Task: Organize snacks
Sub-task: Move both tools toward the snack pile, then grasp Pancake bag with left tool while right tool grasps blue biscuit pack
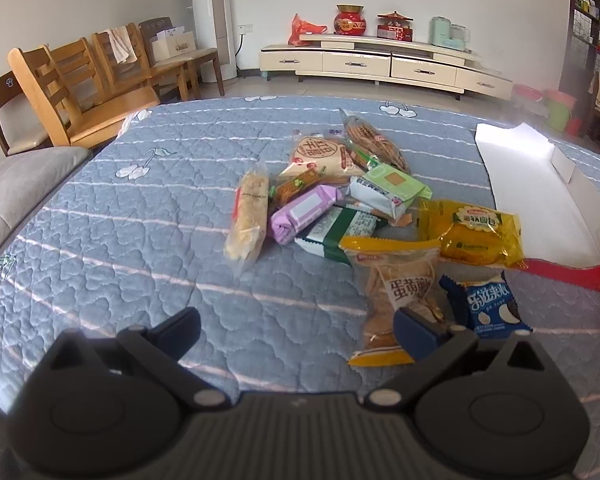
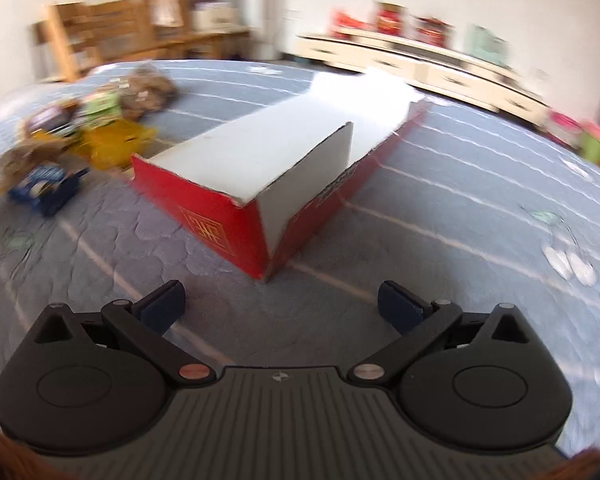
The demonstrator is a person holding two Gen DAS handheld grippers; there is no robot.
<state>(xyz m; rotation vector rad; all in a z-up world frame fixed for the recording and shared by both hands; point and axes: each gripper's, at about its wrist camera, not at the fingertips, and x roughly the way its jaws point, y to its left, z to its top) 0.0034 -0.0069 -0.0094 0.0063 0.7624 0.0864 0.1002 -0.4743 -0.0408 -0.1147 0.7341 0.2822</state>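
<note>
Snacks lie in a loose heap on a blue quilted cover (image 1: 140,220) with white stripes and cherry prints, seen from the left wrist camera. From the left of the heap: a long clear pack of pale rice crackers (image 1: 247,218), a purple wrapped bar (image 1: 302,213), a green-and-white packet (image 1: 336,232), and a pale green packet (image 1: 388,190) resting on the pile. Behind these sit a fan-shaped orange-and-white pack (image 1: 320,156) and a clear bag of brown biscuits (image 1: 370,140). Nearer the camera lies a yellow-edged egg-yolk pastry pack (image 1: 396,280), with a yellow bread pack (image 1: 476,232) beyond it and a small blue cookie packet (image 1: 488,308) to its right. The left gripper (image 1: 296,332) hovers over the cover with its fingers wide apart and nothing between them; its right finger (image 1: 416,332) overlaps the pastry pack in view, though contact cannot be told. At the far right stands an open red box (image 1: 580,276) with a white interior. The right wrist view is blurred: the snack heap (image 2: 80,136) shows at the left, the red box (image 2: 204,208) sits in the middle, and the right gripper (image 2: 280,308) hangs in front of the box's near corner, fingers spread wide and empty.
</note>
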